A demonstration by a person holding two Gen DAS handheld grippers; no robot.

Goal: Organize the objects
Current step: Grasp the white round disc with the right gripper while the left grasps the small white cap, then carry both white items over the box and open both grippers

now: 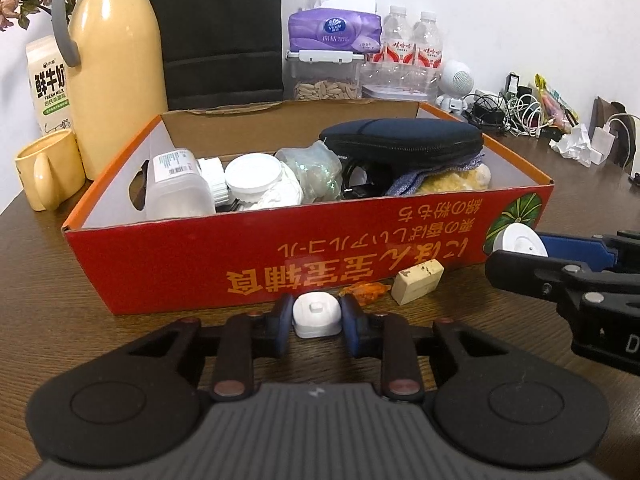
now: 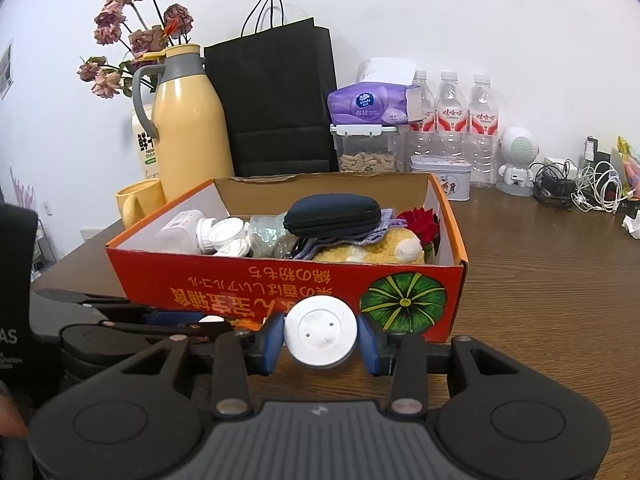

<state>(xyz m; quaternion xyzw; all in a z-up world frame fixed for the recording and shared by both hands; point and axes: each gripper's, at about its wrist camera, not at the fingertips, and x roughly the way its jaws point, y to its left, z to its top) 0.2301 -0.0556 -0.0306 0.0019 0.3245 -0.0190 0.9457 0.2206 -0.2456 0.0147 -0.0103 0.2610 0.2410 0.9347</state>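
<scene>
Left gripper: low over the table, blue pads pressed on both sides of a small white plug; clamped on it. Plug sits at table level, just in front of the box.
Right gripper: blue pads closed on a round white disc, disc face toward the camera, held in front of the box's pumpkin print. In the left view the same gripper comes in from the right with the disc near the box's right front corner.
Box: red-orange carton, open top, upside-down print on the front wall, standing on the brown table.
Box contents: clear jar on its side at left, white lid next to it, crumpled clear wrap mid, dark case on top at right, purple cloth and yellow plush under it, red flower at the right end.
Loose on table: beige block and orange wrapper, both just in front of the box wall, right of the plug; whether they touch it, can't tell.
Behind box, left: yellow mug, yellow thermos, milk carton, dried roses.
Behind box, centre: black bag, clear tub with a tissue pack on top, water bottles, tin.
Far right: white robot figure, tangle of cables, crumpled paper.
</scene>
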